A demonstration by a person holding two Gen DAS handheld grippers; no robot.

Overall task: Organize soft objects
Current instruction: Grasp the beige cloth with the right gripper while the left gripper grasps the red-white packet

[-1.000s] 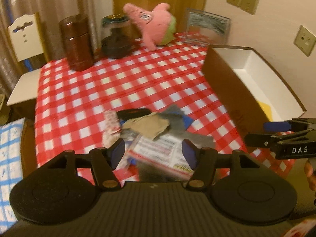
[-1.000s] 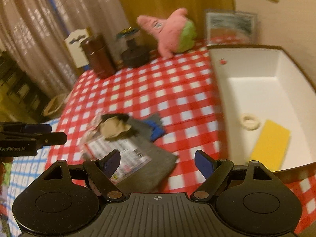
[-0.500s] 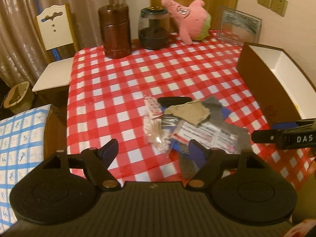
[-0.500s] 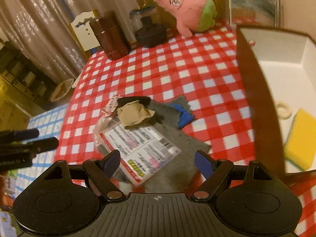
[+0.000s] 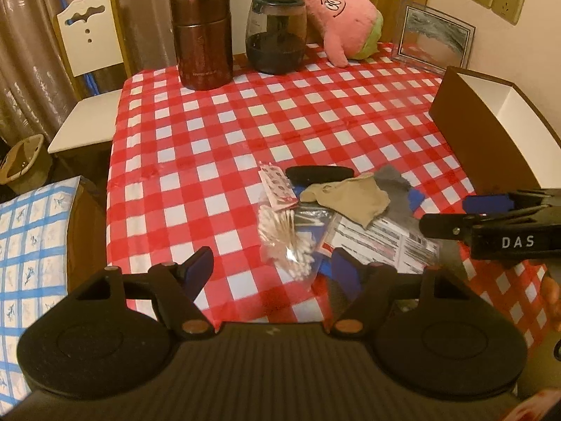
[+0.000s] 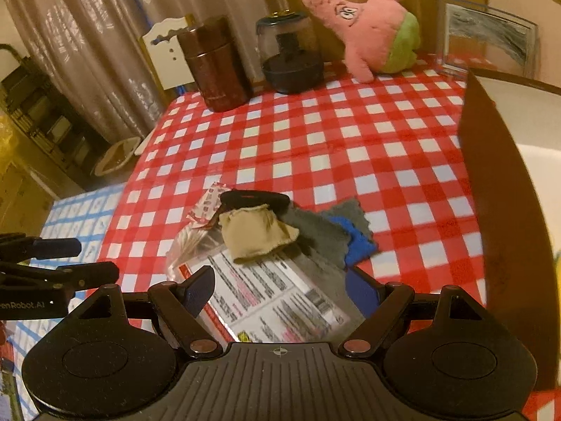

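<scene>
A pile of small items lies near the front of the red checked tablecloth [image 5: 217,147]: a beige cloth [image 5: 354,198] [image 6: 254,236], a grey cloth [image 6: 315,228], a blue cloth [image 6: 357,242], a bag of cotton swabs [image 5: 285,238], a printed packet [image 6: 273,298] and a black item [image 5: 319,174]. A pink star plush [image 5: 345,22] [image 6: 368,31] leans at the back. My left gripper [image 5: 271,270] is open and empty, just before the swab bag. My right gripper [image 6: 280,289] is open and empty above the packet; it also shows in the left wrist view [image 5: 491,221].
A brown box with white inside [image 5: 491,129] [image 6: 491,175] stands at the right edge. A brown canister [image 5: 201,37], a dark glass jar [image 5: 277,33] and a framed picture [image 5: 434,37] stand at the back. A white chair [image 5: 91,70] is at the left.
Both grippers have pulled back and up from the pile, so more of the table shows. Both stay open and empty. The pile has not moved.
</scene>
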